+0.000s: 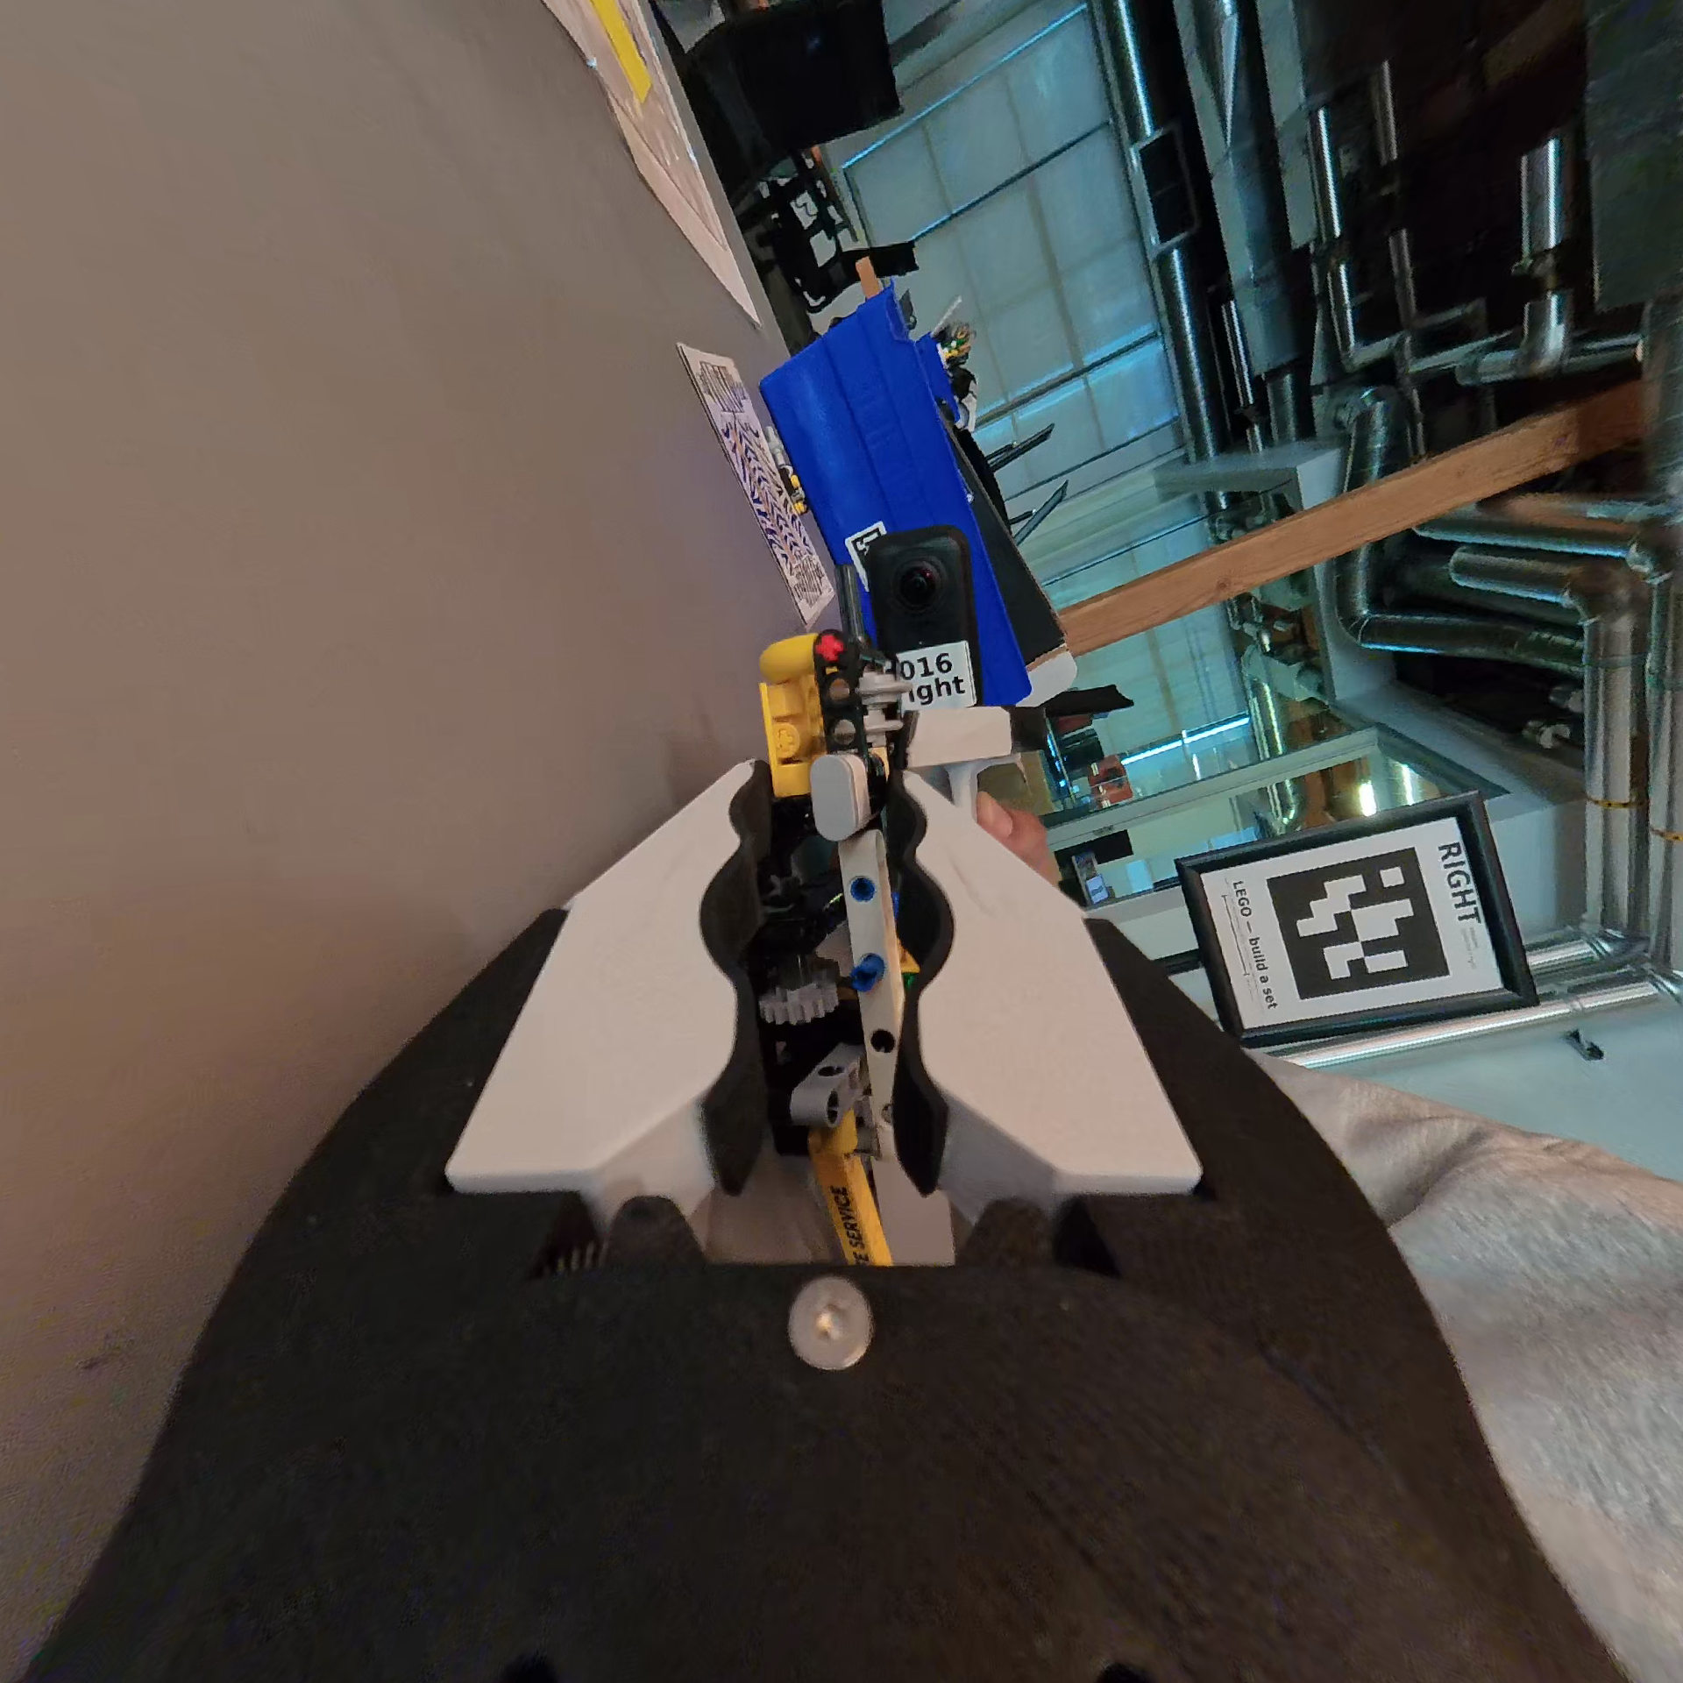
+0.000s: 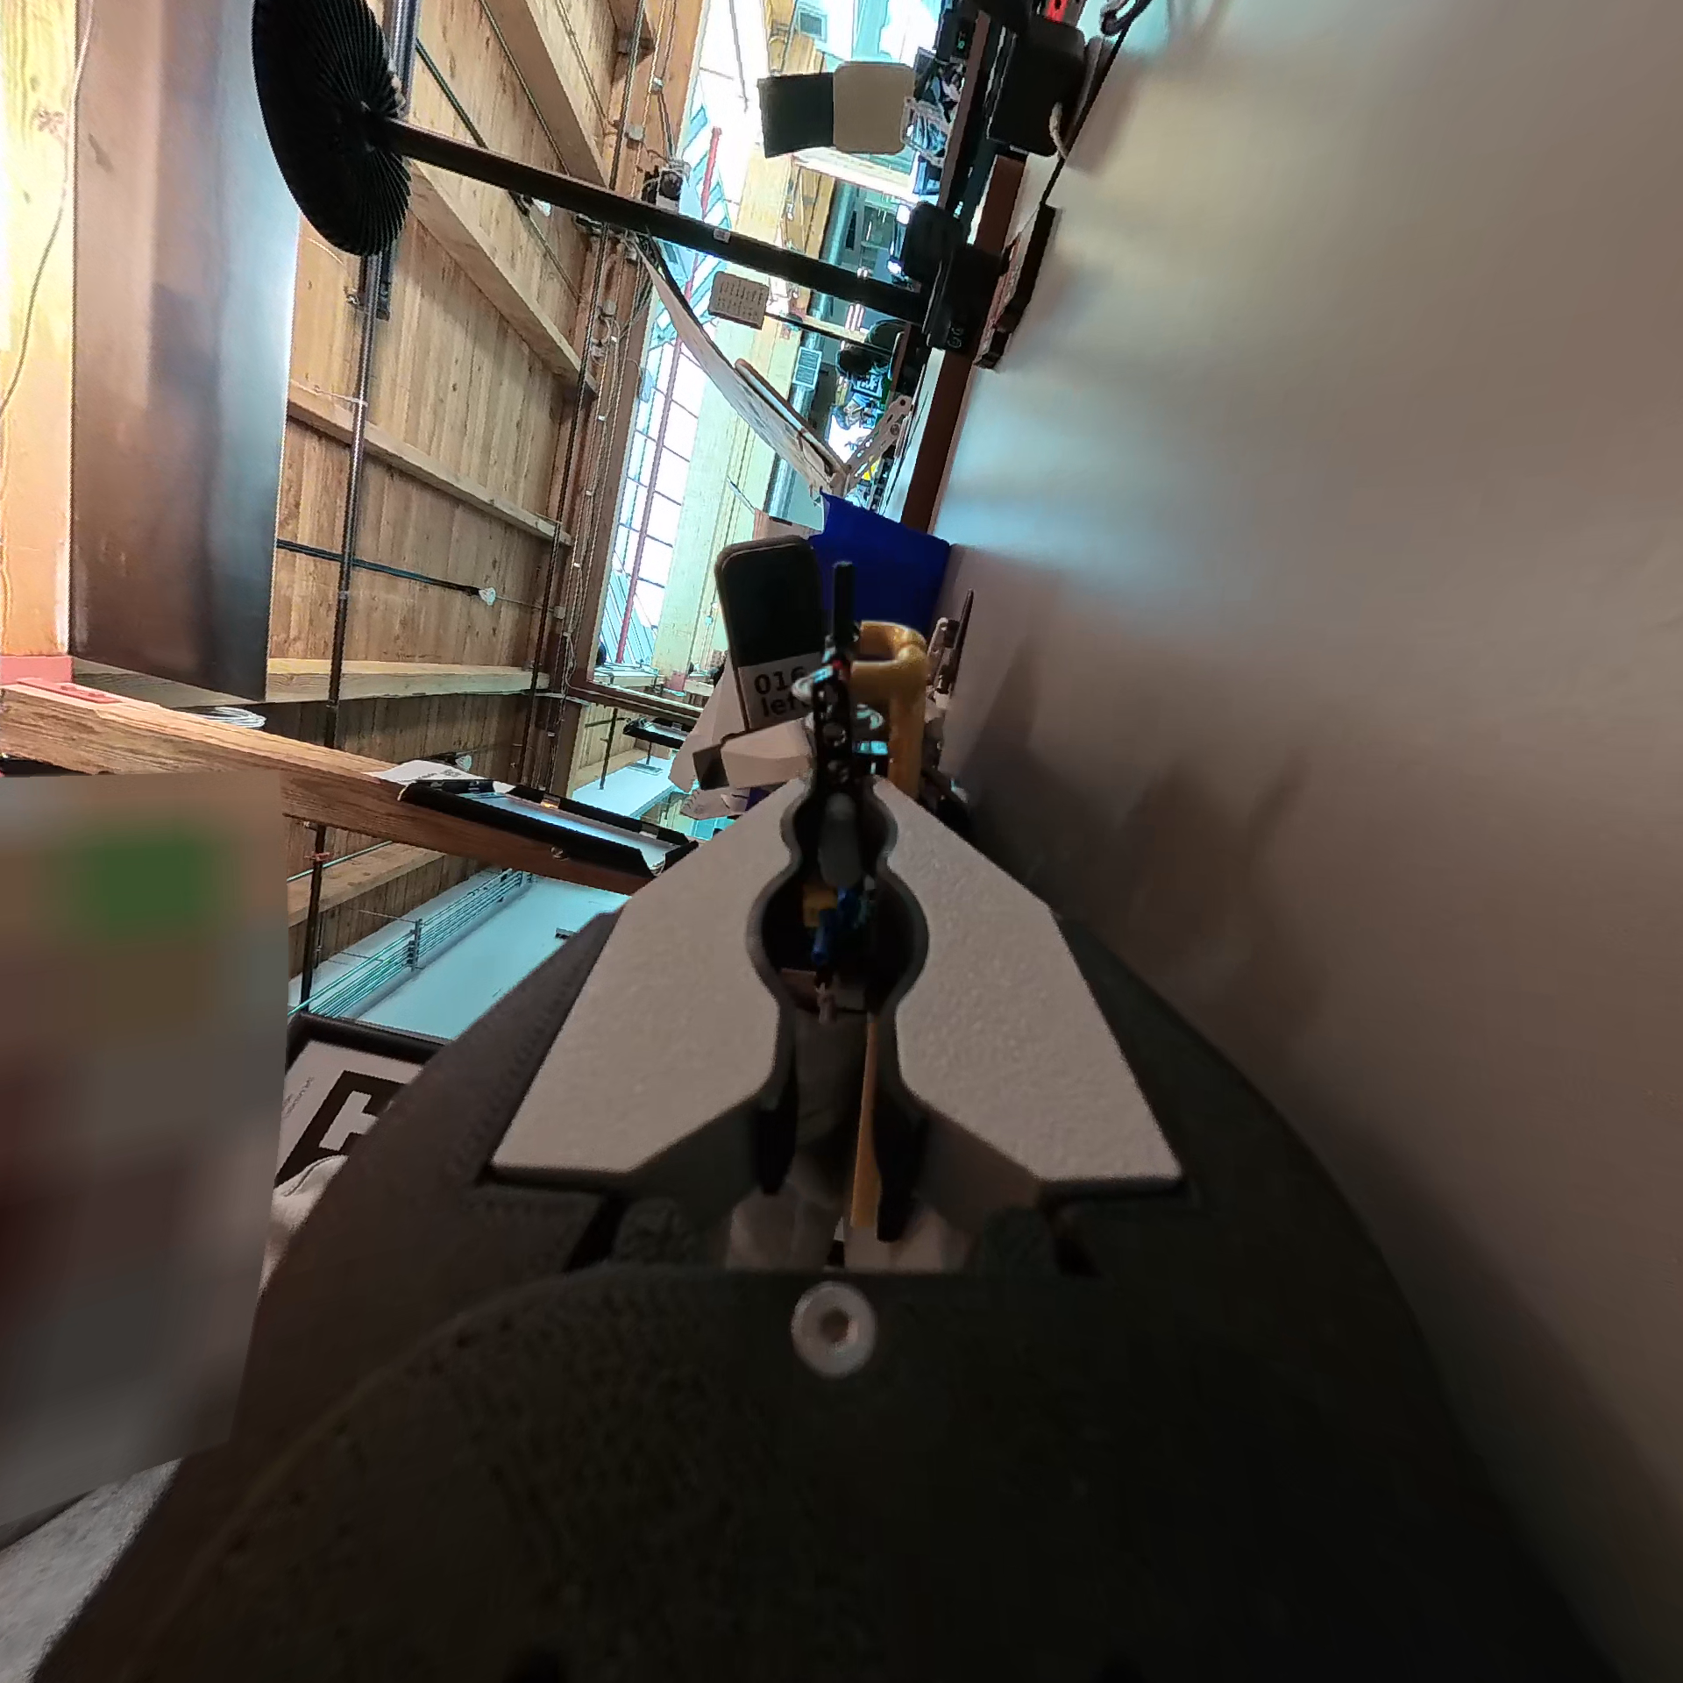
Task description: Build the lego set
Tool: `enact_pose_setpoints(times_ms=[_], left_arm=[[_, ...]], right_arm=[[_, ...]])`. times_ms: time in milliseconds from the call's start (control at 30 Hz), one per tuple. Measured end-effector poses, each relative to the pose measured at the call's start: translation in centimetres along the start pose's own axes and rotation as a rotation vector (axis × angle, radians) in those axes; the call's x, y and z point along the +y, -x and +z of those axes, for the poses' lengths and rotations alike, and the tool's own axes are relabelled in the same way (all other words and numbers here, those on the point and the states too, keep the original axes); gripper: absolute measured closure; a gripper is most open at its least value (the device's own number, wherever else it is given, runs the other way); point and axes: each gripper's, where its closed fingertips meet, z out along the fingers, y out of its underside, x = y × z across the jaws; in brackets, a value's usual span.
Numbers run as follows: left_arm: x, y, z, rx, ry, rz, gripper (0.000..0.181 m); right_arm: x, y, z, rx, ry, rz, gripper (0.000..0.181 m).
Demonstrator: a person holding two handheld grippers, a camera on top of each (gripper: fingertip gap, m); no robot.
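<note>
My left tool (image 1: 824, 874) is closed on the lego model (image 1: 833, 911): both black wavy pads press its flanks, with the grey gear and black frame on one side and the light grey beam (image 1: 870, 920) with blue pins on the other. A yellow strap-like piece (image 1: 851, 1202) of the model runs back between the fingers toward the tool body.

My right tool (image 2: 838, 874) is clamped on the same model (image 2: 842, 756) from the opposite end. In the right wrist view only a narrow edge of black and blue parts shows between the pads, so I cannot tell exactly which part it bears on. The model is thus held in the air between both tools, off the grey bench (image 1: 319, 546), which fills one side of each view.

Handling judgement: the model is light and rigid in its individual parts, but the pinned joints can pop apart under a twist or squeeze. The plastic is smooth, so I rely on the pad contours for retention. I would take hold across the stacked beams, as the left tool does, not on the protruding yellow elbow piece (image 1: 788, 701) or the black axle tip.

Farther off, the right tool's blue body (image 1: 874, 455) and its camera face me. A patterned card (image 1: 756, 474) lies on the bench beyond. A framed marker sign (image 1: 1348, 920) stands at the back.
</note>
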Motion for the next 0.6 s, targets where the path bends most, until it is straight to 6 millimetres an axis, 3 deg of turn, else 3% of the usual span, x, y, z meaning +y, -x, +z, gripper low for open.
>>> enact_pose_setpoints(times_ms=[600], left_arm=[[0.49, 0.06, -0.02, -0.052, 0.052, 0.123, 0.157]], right_arm=[[0.28, -0.27, -0.09, 0.004, 0.047, 0.024, 0.175]])
